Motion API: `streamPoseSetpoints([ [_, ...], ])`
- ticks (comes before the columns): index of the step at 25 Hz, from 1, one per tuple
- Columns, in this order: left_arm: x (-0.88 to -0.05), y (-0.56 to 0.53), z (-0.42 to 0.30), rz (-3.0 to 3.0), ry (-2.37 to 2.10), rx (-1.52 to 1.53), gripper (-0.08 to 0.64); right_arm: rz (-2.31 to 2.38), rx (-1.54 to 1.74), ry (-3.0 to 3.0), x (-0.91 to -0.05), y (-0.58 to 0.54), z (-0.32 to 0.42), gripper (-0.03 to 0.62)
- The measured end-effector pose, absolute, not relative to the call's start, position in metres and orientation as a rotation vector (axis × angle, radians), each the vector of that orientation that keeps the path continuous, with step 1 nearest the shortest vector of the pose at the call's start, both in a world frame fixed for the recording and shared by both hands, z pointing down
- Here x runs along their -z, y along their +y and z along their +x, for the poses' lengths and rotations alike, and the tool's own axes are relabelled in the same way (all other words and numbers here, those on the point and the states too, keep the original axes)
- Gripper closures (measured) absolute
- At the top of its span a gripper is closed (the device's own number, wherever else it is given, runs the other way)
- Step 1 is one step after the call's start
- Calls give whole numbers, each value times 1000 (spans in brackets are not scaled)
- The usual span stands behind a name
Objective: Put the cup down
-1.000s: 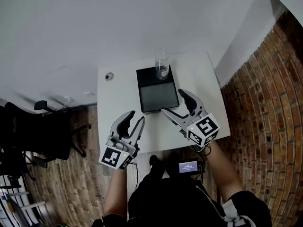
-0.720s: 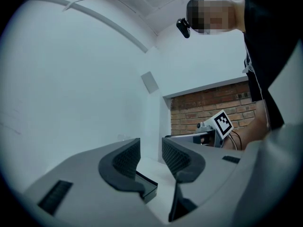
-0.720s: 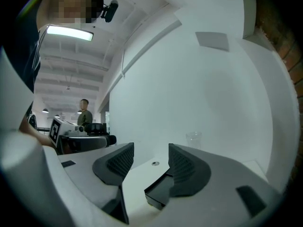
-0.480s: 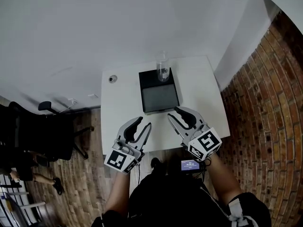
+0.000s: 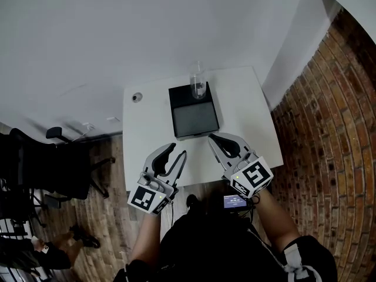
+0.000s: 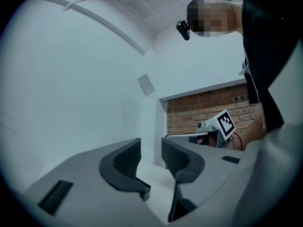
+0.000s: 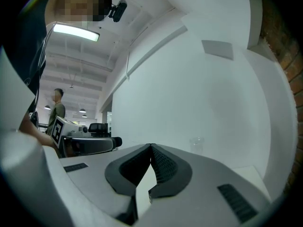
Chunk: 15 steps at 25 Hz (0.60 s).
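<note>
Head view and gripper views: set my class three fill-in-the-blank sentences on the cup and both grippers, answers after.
The cup stands on a flat slab coloured ____.
The right gripper, with nothing between its jaws, is ____.
The left gripper, also empty, is ____.
Missing words: black; shut (those jaws have just been closing); open.

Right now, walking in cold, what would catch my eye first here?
A clear cup stands on a black slab at the far end of a white table. Over its near edge the left gripper is open and the right gripper has just closed on nothing.
</note>
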<state>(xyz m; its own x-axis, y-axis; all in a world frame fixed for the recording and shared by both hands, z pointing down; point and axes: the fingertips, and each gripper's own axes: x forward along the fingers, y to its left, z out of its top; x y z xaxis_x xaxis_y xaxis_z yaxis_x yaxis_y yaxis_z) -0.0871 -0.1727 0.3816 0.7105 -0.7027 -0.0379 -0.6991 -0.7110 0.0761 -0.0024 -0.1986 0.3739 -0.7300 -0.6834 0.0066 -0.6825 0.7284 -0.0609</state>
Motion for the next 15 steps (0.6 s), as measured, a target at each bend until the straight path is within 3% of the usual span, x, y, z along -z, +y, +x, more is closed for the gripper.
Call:
streamPoseSetpoints([
  [15, -380, -171, -88, 2861, -1177, 97, 420, -1138, 100, 2911, -376, -197, -4, 580],
])
